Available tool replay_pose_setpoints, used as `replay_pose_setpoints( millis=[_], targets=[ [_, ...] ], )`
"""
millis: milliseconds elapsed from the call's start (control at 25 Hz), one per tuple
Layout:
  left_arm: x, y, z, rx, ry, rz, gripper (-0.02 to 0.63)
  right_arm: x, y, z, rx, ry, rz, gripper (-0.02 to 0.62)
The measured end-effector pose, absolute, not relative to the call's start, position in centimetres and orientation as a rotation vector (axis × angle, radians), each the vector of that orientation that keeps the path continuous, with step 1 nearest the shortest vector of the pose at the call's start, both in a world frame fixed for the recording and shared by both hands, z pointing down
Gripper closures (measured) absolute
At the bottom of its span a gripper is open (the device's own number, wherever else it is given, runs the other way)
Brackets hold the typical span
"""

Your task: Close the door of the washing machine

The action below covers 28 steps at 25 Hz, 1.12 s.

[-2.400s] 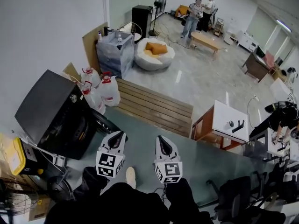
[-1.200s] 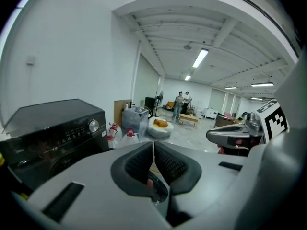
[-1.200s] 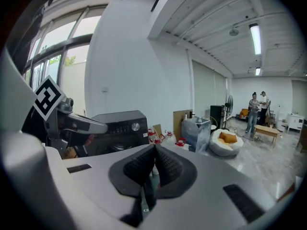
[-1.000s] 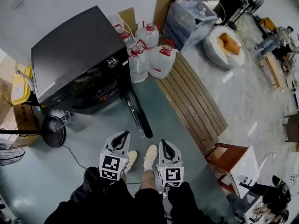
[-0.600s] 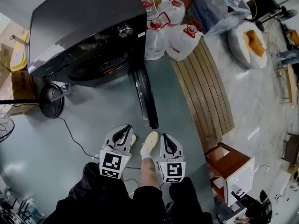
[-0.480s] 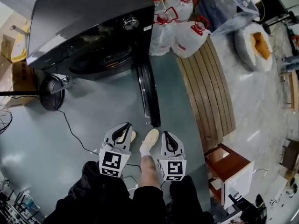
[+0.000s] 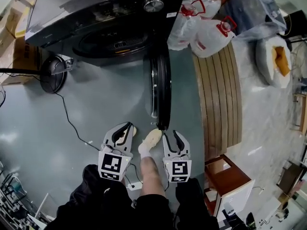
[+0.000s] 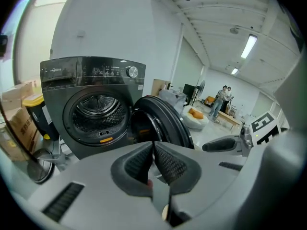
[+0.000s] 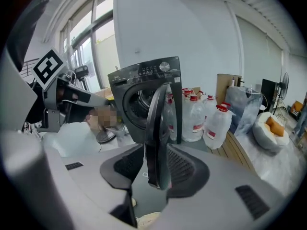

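A dark grey front-loading washing machine [image 7: 96, 13] stands at the top of the head view with its drum open. Its round door [image 7: 160, 90] swings out edge-on toward me. My right gripper [image 7: 172, 134] sits just short of the door's near edge; its jaws have just been opening and now stand open. In the right gripper view the door [image 9: 157, 128] rises between the pads without touching them. My left gripper [image 7: 125, 127] hangs left of the door, shut and empty. In the left gripper view the machine [image 8: 93, 109] and door [image 8: 160, 123] lie ahead of the left gripper [image 8: 154, 150].
Several water jugs [image 7: 206, 28] stand right of the machine beside a slatted wooden board [image 7: 218, 99]. A fan base [image 7: 53, 73] and its cable [image 7: 72, 123] lie on the floor at left. A wooden cabinet [image 7: 225, 176] is at lower right. My shoe [image 7: 151, 140] is between the grippers.
Both grippers have sunk and come closer to the open door, which now fills more of the view. The right gripper's jaws have opened; the left stays shut.
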<state>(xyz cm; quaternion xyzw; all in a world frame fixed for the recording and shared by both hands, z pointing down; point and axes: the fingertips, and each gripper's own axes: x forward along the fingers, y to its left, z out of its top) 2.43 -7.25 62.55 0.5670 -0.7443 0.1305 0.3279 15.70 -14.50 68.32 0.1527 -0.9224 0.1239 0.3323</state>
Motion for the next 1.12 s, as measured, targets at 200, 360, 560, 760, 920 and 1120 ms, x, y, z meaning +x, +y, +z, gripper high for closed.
replay_pose_setpoints(
  millis=[200,360,560,760,920,1120],
  targets=[
    [2.9,-6.0,64.8,1.44,-1.949,0.332,0.574,15.8,-14.5,71.1,0.354,-2.39,0.317,0.425],
    [2.7,-5.2,66.2,1.411,-1.949,0.324,0.574,15.4,-14.3,72.8,0.329,-2.37,0.32,0.426],
    [2.0,-4.3,67.4,1.399,-1.939,0.308,0.574,14.5,-14.6,74.2,0.344,-2.345,0.277,0.487],
    [0.5,-2.8,68.1,1.389,-1.94,0.293,0.574,13.7,-13.8,74.8,0.378,-2.326,0.3,0.505],
    [-1.0,-1.2,68.4,1.372,-1.944,0.29,0.574,12.5,-12.1,74.8,0.356,-2.329,0.293,0.499],
    [-2.8,0.7,68.5,1.347,-1.956,0.29,0.574,10.3,-9.8,74.7,0.344,-2.332,0.288,0.489]
  ],
)
